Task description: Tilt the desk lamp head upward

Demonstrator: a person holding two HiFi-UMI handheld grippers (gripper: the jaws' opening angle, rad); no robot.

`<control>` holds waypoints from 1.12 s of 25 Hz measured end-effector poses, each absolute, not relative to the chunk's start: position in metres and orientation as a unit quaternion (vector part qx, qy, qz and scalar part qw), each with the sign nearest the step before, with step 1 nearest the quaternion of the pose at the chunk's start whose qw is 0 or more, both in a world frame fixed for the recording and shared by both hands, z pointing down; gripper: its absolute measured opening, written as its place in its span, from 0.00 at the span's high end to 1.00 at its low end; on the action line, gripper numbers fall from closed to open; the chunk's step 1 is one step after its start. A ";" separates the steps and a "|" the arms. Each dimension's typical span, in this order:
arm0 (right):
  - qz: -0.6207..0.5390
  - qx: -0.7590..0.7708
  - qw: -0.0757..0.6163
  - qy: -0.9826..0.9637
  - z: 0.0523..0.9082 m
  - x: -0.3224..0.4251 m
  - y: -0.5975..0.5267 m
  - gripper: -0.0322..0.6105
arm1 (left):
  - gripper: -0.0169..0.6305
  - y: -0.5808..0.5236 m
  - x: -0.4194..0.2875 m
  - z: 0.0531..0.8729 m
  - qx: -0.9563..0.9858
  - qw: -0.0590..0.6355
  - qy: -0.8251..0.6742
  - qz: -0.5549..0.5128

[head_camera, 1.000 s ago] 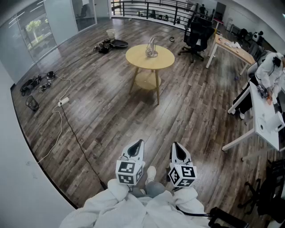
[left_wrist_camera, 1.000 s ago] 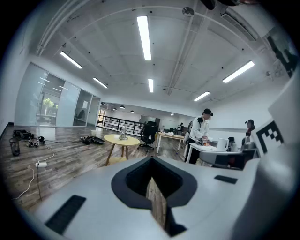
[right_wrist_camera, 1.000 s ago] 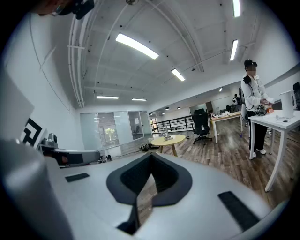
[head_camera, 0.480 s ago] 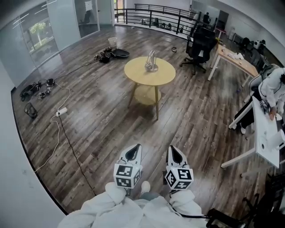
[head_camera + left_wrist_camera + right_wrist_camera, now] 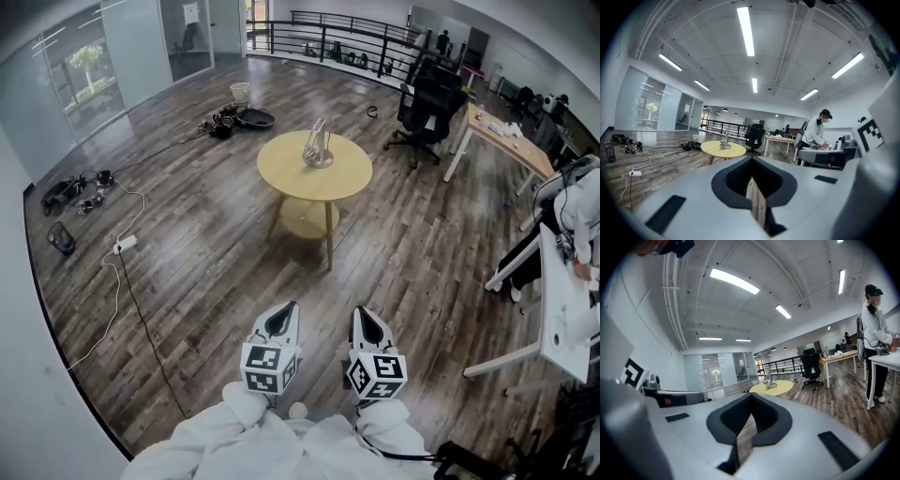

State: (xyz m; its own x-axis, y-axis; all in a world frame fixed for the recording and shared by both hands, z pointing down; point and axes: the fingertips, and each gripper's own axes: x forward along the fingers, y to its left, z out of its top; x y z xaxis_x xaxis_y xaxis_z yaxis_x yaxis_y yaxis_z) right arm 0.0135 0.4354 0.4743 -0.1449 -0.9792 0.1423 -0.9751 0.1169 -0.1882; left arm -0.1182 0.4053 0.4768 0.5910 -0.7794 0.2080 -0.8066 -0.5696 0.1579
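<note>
A small silver desk lamp (image 5: 318, 148) stands on a round yellow table (image 5: 281, 178) in the middle of a wood floor, a few steps ahead of me. It shows far off in the left gripper view as the lamp (image 5: 724, 139) on the table (image 5: 723, 150), and in the right gripper view as the lamp (image 5: 767, 379) on the table (image 5: 782, 387). My left gripper (image 5: 287, 311) and right gripper (image 5: 364, 317) are held side by side close to my body, both shut with nothing in them. Both point toward the table.
A black office chair (image 5: 427, 94) and a wooden desk (image 5: 502, 111) stand beyond the table at the right. A person (image 5: 874, 329) works at a white desk (image 5: 567, 300) on the right. Cables (image 5: 117, 248) and gear (image 5: 234, 101) lie on the floor at the left.
The table with the lamp has come a little nearer and lower in the head view. Both grippers stay shut, side by side in front of me.
</note>
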 end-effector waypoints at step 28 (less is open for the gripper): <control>-0.136 -0.664 0.006 0.736 0.489 0.054 0.244 0.94 | 0.98 0.207 -0.081 0.491 0.885 0.128 -0.441 0.071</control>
